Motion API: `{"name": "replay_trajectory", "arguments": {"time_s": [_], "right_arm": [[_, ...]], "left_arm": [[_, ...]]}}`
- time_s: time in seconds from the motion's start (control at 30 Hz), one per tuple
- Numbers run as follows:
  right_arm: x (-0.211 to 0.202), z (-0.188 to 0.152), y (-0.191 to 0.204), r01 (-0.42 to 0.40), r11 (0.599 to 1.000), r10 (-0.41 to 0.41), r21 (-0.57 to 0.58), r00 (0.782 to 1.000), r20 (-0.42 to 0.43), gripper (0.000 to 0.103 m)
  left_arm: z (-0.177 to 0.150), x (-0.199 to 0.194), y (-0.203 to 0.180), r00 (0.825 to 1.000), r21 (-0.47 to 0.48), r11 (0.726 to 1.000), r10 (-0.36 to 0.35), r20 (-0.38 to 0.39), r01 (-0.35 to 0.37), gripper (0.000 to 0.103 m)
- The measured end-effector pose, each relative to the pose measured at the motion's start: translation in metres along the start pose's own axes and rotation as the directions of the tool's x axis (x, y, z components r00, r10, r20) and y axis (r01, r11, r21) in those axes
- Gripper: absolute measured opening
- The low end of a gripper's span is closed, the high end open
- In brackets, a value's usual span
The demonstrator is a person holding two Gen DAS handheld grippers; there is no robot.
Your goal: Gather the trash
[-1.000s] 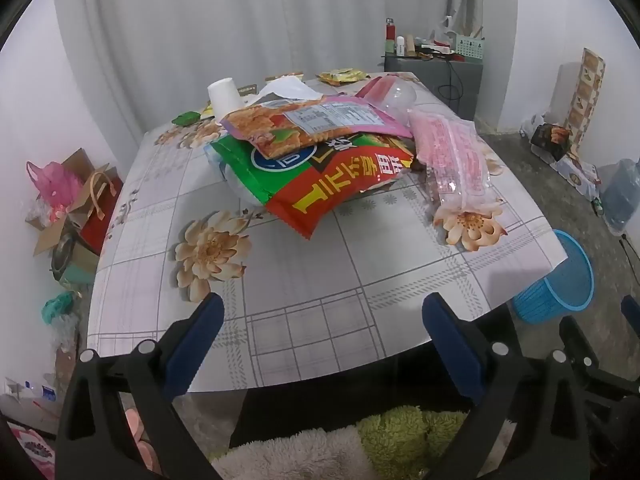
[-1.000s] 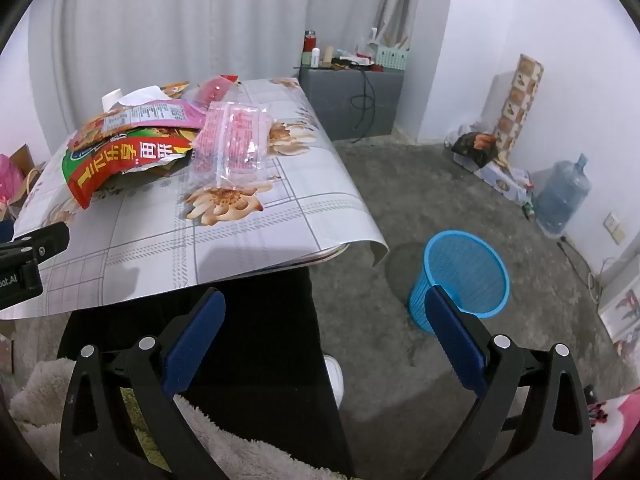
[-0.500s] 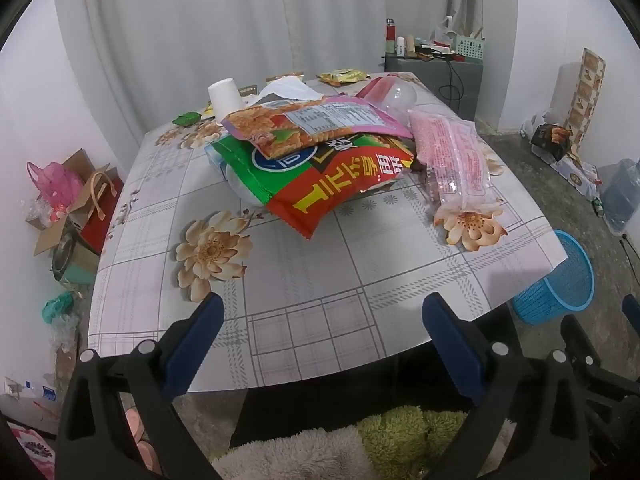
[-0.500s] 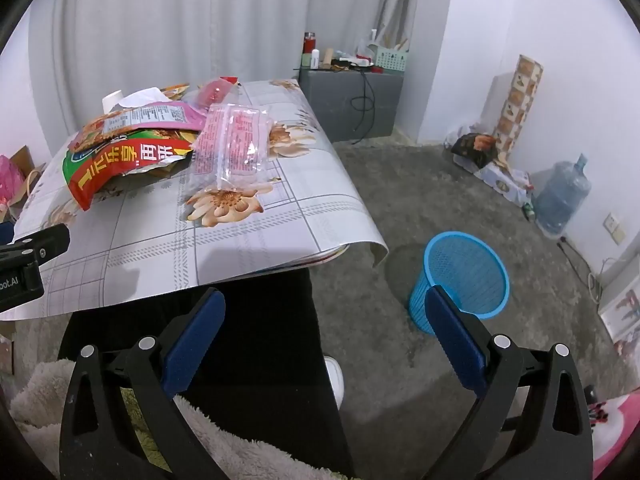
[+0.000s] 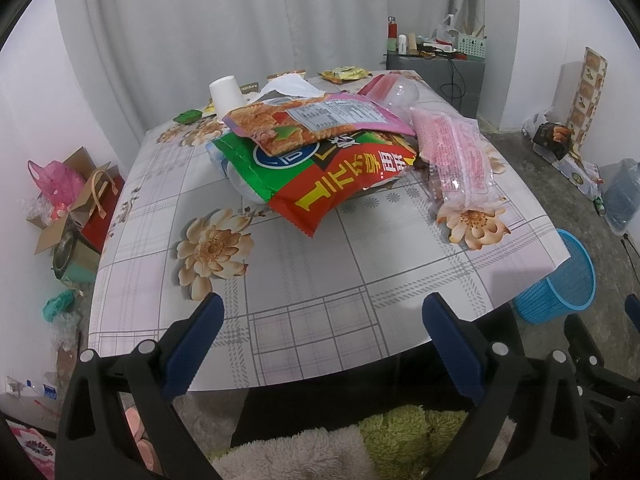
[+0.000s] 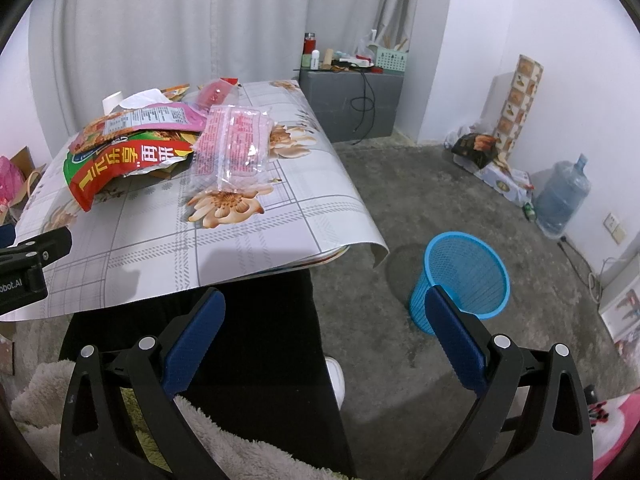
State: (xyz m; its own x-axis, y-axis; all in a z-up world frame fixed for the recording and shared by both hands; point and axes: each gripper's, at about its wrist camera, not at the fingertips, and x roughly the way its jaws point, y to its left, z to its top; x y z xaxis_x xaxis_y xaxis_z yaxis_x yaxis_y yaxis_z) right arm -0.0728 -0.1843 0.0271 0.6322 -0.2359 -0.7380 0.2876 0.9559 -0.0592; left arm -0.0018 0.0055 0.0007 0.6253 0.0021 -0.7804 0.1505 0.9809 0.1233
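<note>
A pile of trash lies on the flowered table: a big red and green snack bag, an orange and pink bag on top of it, a clear pink packet, a white paper cup and small wrappers behind. A blue mesh bin stands on the floor right of the table; it also shows in the left wrist view. My left gripper is open and empty at the table's near edge. My right gripper is open and empty, off the table's right corner, near the bin.
A grey cabinet with bottles stands behind the table. A water jug and boxes line the right wall. Cardboard boxes and bags sit on the floor left of the table. My legs and a fluffy blanket are below.
</note>
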Motion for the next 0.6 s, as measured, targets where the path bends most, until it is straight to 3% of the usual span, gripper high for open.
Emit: {"name": "replay_trajectory", "arguments": {"time_s": [0.6], "right_arm": [[-0.0028,0.0009,0.0014,-0.002,1.000,0.002,0.002,1.000,0.000,0.095]], "left_arm": [[-0.0001,0.0000,-0.0002,1.000,0.002,1.000,0.001,0.000,-0.001,0.097]]}}
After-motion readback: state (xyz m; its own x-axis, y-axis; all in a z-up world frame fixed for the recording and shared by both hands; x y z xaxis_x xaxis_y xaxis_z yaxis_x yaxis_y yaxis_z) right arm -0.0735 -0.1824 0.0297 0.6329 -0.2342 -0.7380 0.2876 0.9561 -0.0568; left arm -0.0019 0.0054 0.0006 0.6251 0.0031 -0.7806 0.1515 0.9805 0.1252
